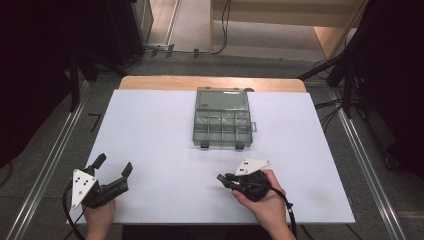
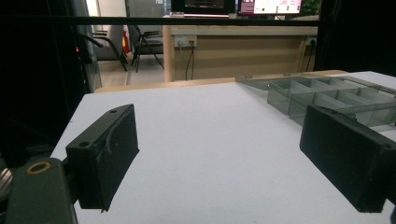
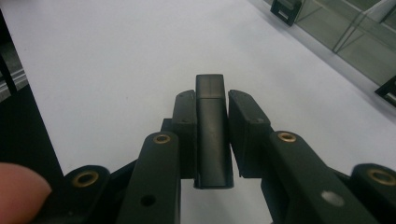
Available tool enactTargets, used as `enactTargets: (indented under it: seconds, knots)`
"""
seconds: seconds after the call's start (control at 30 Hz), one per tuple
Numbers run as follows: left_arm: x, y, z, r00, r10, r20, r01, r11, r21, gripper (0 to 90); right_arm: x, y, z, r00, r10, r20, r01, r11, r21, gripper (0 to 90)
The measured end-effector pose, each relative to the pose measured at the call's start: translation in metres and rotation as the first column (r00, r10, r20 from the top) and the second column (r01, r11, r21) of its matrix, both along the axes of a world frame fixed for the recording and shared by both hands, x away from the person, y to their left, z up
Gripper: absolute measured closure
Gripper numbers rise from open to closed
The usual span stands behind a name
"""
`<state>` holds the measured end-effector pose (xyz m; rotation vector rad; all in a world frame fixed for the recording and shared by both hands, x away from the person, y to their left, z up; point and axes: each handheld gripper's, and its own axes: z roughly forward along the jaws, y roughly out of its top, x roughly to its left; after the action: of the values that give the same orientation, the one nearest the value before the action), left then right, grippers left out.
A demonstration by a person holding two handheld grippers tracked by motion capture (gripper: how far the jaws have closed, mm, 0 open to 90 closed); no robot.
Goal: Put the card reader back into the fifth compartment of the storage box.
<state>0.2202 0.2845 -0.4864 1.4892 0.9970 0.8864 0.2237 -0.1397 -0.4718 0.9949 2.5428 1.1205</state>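
item 1: small black oblong block, plastic-looking (image 3: 212, 126). held by right gripper (image 1: 231, 180) near front edge of white tabletop (image 1: 150, 130), right of centre. jaws pinched on its two long sides, block pointing out ahead past the tips; its top end clear of the jaws. held lengthwise prob. so it can be lowered end-first or laid into a cell. in high view the block itself too small to tell.

item 2: clear grey plastic compartment box w/ hinged lid (image 1: 222, 122). sits toward rear edge of tabletop, about centre, lid laid open flat behind it, two rows of cells exposed, black latches on its front side. open + facing the person, so likely the destination. cells look empty as far as can be told.

item 3: left gripper (image 1: 112, 166). at front left corner of tabletop, jaws spread wide, nothing between them, touching nothing seen; aimed toward box. seems on standby, poss. to steady the box.

judgement: block in hand, well apart from box; placing not yet done.
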Motion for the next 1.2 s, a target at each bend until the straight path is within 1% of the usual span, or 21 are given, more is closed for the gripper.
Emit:
enactTargets:
  seconds: [0.23, 0.47, 0.53, 0.6, 0.8, 1.2]
  knots:
    - [0.000, 0.000, 0.000, 1.0000, 0.000, 0.000, 0.000, 1.0000, -0.002, 11.6, 0.006, 0.001, 0.006, 0.9999, 0.004, 0.009, -0.004, 1.000, -0.004, 71.1]
    - [0.000, 0.001, 0.000, 1.0000, -0.001, 0.000, 0.001, 1.0000, -0.004, 11.6, 0.012, 0.003, 0.010, 1.0000, 0.005, 0.005, -0.005, 1.000, -0.004, 71.1]
    - [0.000, 0.001, 0.000, 1.0000, -0.002, 0.000, 0.002, 1.0000, -0.005, 11.6, 0.015, 0.004, 0.011, 0.9999, 0.012, 0.012, -0.012, 1.000, -0.005, 71.1]
    - [0.000, 0.001, 0.000, 1.0000, -0.001, -0.001, 0.001, 1.0000, -0.006, 11.6, 0.017, 0.005, 0.013, 0.9999, 0.008, 0.009, -0.008, 1.000, -0.003, 71.1]
    - [0.000, 0.001, 0.000, 1.0000, 0.000, -0.001, 0.000, 1.0000, -0.008, 11.6, 0.023, 0.007, 0.020, 0.9997, 0.011, 0.024, -0.011, 1.000, -0.003, 71.1]
    - [0.000, 0.001, 0.000, 1.0000, -0.001, 0.001, 0.001, 0.9999, -0.011, 11.6, 0.036, 0.010, 0.027, 0.9995, 0.011, 0.030, -0.012, 1.000, 0.011, 71.1]
